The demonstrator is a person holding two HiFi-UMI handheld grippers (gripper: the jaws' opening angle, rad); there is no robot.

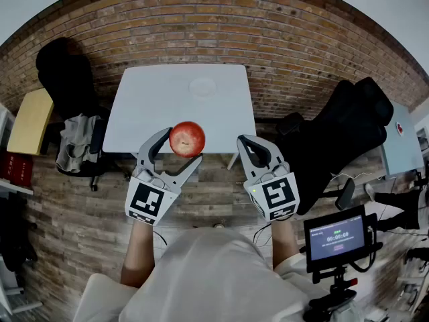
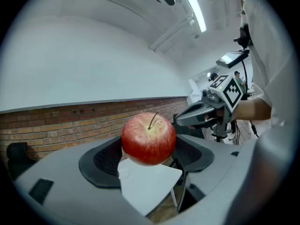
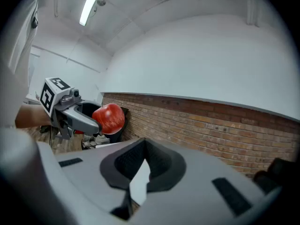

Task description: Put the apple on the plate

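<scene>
A red apple (image 1: 187, 139) hangs in the air over the near edge of the white table (image 1: 147, 119), with my left gripper (image 1: 182, 146) shut on it, one jaw on each side. In the left gripper view the apple (image 2: 149, 138) sits stem up between the dark pads (image 2: 101, 161). The white plate (image 1: 202, 86) lies toward the table's far side, faint against the tabletop. To the right of the apple, my right gripper (image 1: 242, 141) is level with it, shut and holding nothing. From the right gripper view I see the apple (image 3: 108, 118) off to the left.
A black office chair (image 1: 64, 69) and a chair draped with grey cloth (image 1: 77, 143) stand left of the table, beside a yellow board (image 1: 30, 121). A black coat-covered chair (image 1: 342, 133) is at the right. A small screen on a stand (image 1: 335, 237) is near my right elbow.
</scene>
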